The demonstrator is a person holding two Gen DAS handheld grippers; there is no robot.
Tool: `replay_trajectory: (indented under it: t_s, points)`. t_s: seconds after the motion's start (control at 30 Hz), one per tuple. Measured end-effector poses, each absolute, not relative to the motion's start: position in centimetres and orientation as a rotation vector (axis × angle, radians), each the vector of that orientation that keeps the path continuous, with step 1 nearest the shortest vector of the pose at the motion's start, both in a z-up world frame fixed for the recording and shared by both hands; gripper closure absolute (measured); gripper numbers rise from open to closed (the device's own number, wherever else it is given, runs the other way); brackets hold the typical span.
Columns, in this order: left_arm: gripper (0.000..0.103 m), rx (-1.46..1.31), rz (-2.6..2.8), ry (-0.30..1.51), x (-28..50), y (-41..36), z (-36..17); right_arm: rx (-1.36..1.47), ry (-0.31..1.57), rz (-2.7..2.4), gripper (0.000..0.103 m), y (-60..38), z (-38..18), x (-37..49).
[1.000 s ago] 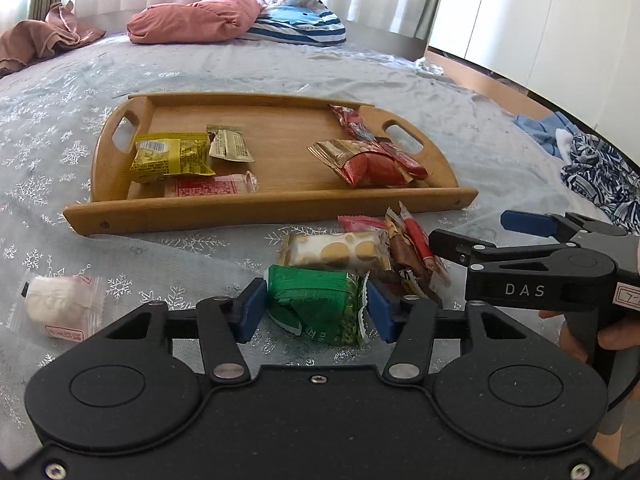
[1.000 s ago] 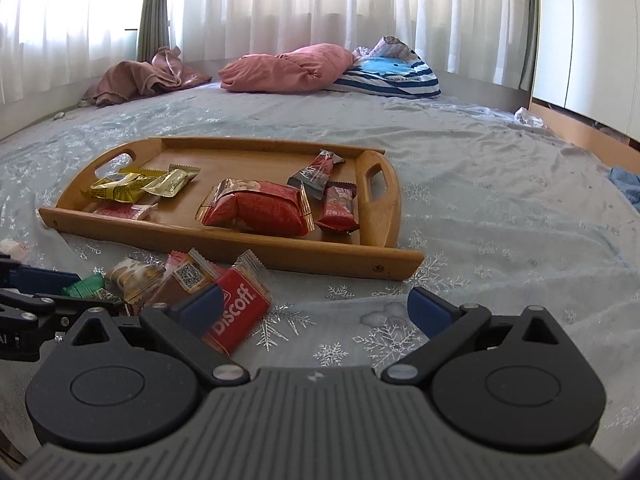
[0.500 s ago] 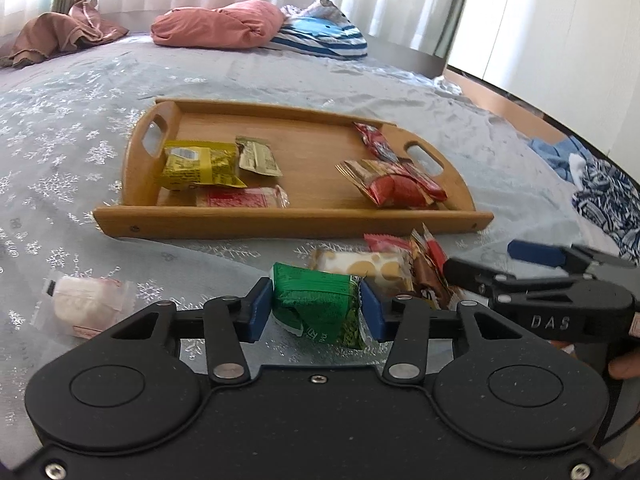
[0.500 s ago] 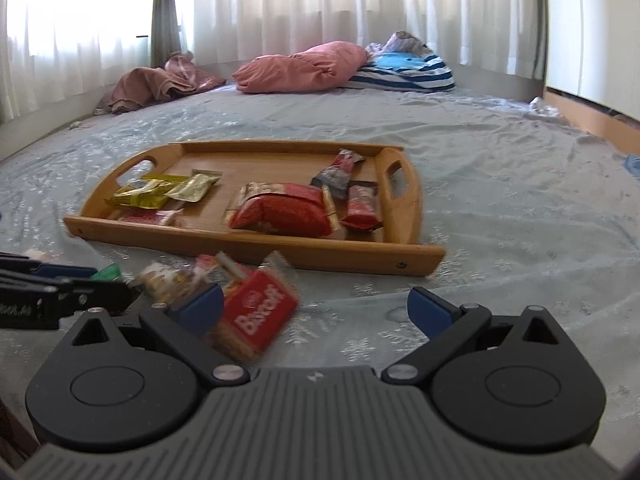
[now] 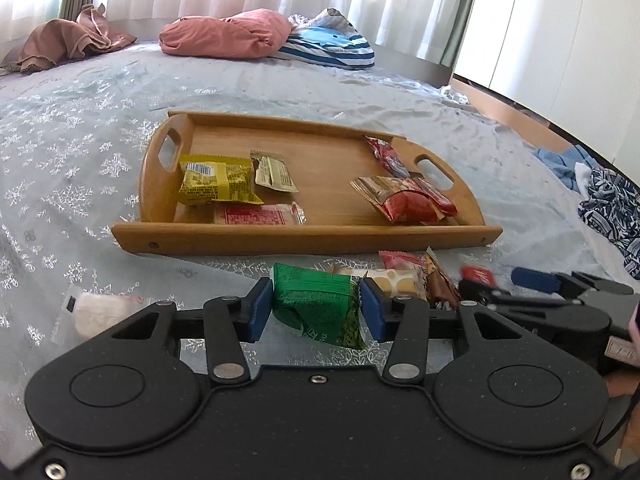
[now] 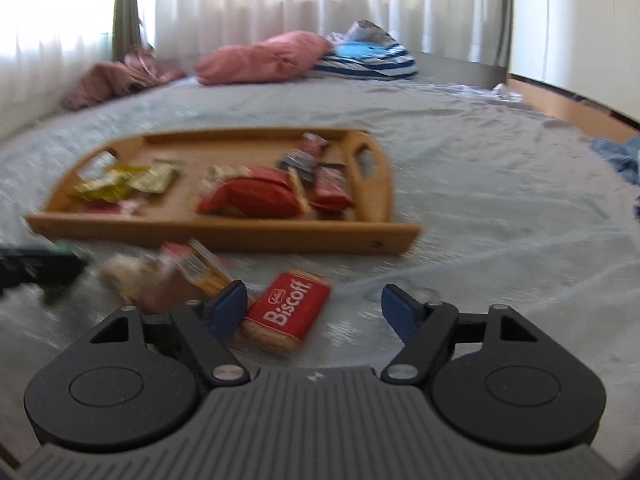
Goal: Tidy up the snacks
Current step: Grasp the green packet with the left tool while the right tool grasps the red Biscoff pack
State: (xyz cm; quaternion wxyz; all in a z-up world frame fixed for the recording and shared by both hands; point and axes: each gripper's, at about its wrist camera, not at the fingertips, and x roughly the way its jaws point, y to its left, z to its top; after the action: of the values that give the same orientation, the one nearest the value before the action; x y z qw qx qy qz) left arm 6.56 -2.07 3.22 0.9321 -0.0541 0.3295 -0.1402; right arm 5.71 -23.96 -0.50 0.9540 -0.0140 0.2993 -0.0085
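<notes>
My left gripper [image 5: 316, 314] is shut on a green snack packet [image 5: 320, 300], held just above the bedspread in front of the wooden tray [image 5: 304, 236]. The tray holds a yellow packet [image 5: 216, 180], a red bag [image 5: 404, 200] and a few smaller wrappers. My right gripper [image 6: 313, 306] is closing, with its jaws still apart. A red Biscoff packet [image 6: 286, 312] lies between them, next to the left pad, and the right pad is clear of it. In the left wrist view the right gripper [image 5: 504, 286] sits low at the right.
A small pile of loose snacks [image 5: 400, 280] lies between the grippers and the tray. A white wrapped snack [image 5: 100, 308] rests alone at the left. Pillows [image 5: 228, 34] and clothes lie at the far end of the bed, and more clothes [image 5: 612, 200] at the right.
The left pads have closed on the green packet. The right jaws have narrowed, and the Biscoff packet now lies further in between them. The right view is blurred.
</notes>
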Motion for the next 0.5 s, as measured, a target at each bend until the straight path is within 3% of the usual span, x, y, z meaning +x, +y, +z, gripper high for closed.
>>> replay_trajectory:
  t_s: [0.2,0.5]
  points:
    - [0.058,-0.115,-0.284,0.676,6.8,-2.1,3.2,-0.039,0.615,-0.03,0.022,-24.9,-0.9,4.8]
    - [0.058,-0.106,-0.283,0.685,6.7,-2.3,3.0,-0.041,0.608,-0.006,0.033,-23.9,-0.5,4.3]
